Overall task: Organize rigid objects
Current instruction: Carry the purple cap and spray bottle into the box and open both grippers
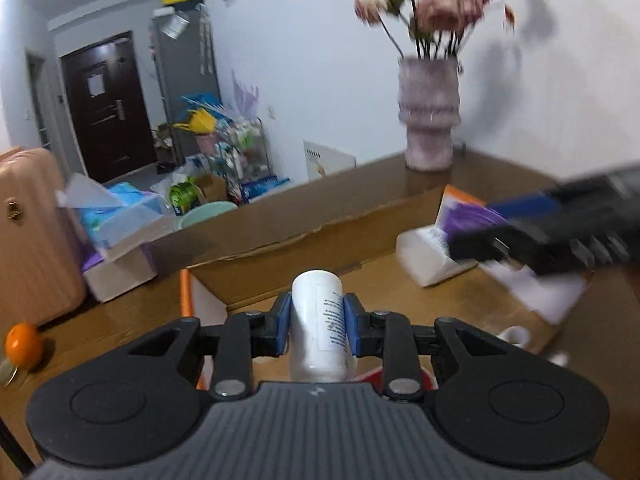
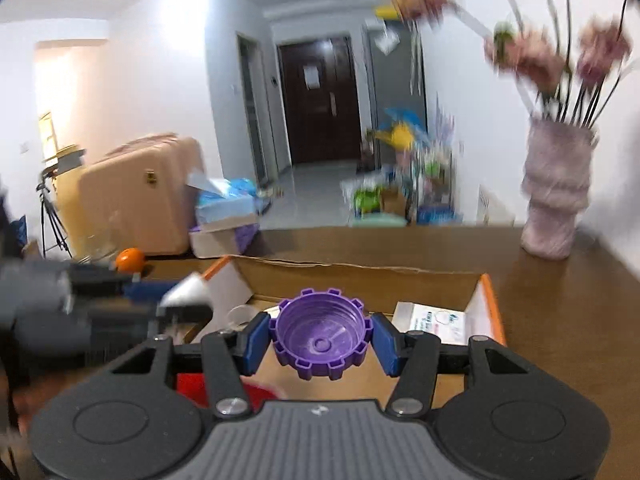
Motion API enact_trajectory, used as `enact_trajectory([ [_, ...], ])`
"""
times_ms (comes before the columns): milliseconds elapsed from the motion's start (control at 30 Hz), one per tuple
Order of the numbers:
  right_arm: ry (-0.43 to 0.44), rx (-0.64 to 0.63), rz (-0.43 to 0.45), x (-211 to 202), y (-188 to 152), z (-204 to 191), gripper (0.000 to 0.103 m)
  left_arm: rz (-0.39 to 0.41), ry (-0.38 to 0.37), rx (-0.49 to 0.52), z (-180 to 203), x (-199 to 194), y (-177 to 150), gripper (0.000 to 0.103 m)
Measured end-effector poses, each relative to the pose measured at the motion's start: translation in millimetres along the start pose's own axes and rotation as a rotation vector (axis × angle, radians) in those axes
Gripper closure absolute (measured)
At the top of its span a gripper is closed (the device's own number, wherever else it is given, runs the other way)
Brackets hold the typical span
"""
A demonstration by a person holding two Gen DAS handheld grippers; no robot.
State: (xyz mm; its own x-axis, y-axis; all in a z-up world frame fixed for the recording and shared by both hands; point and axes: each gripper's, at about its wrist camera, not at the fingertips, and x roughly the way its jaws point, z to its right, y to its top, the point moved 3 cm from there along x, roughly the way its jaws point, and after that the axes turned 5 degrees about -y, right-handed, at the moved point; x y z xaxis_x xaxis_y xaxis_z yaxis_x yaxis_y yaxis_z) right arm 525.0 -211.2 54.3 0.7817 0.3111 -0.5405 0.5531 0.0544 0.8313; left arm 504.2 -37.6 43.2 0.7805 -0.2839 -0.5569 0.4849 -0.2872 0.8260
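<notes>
Left wrist: bottle [image 1: 318,320] label (print illegible)

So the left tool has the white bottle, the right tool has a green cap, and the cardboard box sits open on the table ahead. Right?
Not quite: the cap in the right tool is purple, not green, as the right wrist view shows. The left tool does hold the white bottle, and the cardboard box sits open on the table.

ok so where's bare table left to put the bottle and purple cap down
Bare wood lies right of the cardboard box, running toward the pink vase, and on the left between the box and the orange. Inside the box it is crowded: a white packet, a leaflet, something red. Both tools are full: white bottle, purple cap.
</notes>
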Motion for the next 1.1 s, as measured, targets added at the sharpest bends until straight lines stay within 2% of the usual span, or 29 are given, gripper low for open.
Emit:
enact_trajectory([
  [167,-0.074,-0.034,-0.101,80.9,22.2,11.4,0.049,-0.024,-0.084,0.121,2.2,41.6,-4.9,0.073],
  [267,-0.094,-0.036,-0.116,106.7,20.9,12.8,0.047,-0.004,-0.088,0.12,2.0,51.0,-10.1,0.054],
  [333,-0.102,-0.046,-0.115,114.1,17.2,12.5,0.042,-0.003,-0.127,0.074,-0.7,49.1,-12.0,0.052],
  [367,-0.1,-0.045,-0.13,117.0,17.1,13.1,0.04,0.006,-0.134,0.047,-3.7,47.5,-12.1,0.047],
  [400,-0.093,-0.041,-0.121,114.5,16.8,12.4,0.04,0.014,-0.139,0.021,-7.4,46.4,-12.0,0.042],
  [533,-0.104,-0.042,-0.086,107.7,17.3,12.9,0.04,-0.005,-0.141,-0.124,-28.3,45.7,-6.6,0.041],
  [633,-0.123,-0.067,-0.087,104.2,18.9,9.5,0.04,-0.02,-0.112,-0.224,-47.7,40.6,-2.2,0.042],
  [833,-0.12,-0.107,-0.076,67.0,28.2,-1.1,0.039,-0.025,-0.039,-0.324,-68.3,8.9,6.7,0.039],
  [933,-0.114,-0.132,-0.067,38.0,37.1,-4.1,0.035,-0.002,-0.008,-0.337,-70.2,-17.6,12.5,0.03],
  [1000,-0.108,-0.15,-0.071,19.8,41.5,-4.9,0.031,0.024,0.008,-0.355,-71.4,-35.1,15.4,0.014],
  [1100,-0.127,-0.169,-0.071,-9.4,44.1,-5.1,0.028,0.028,0.05,-0.368,-69.2,-58.0,15.5,0.013],
])
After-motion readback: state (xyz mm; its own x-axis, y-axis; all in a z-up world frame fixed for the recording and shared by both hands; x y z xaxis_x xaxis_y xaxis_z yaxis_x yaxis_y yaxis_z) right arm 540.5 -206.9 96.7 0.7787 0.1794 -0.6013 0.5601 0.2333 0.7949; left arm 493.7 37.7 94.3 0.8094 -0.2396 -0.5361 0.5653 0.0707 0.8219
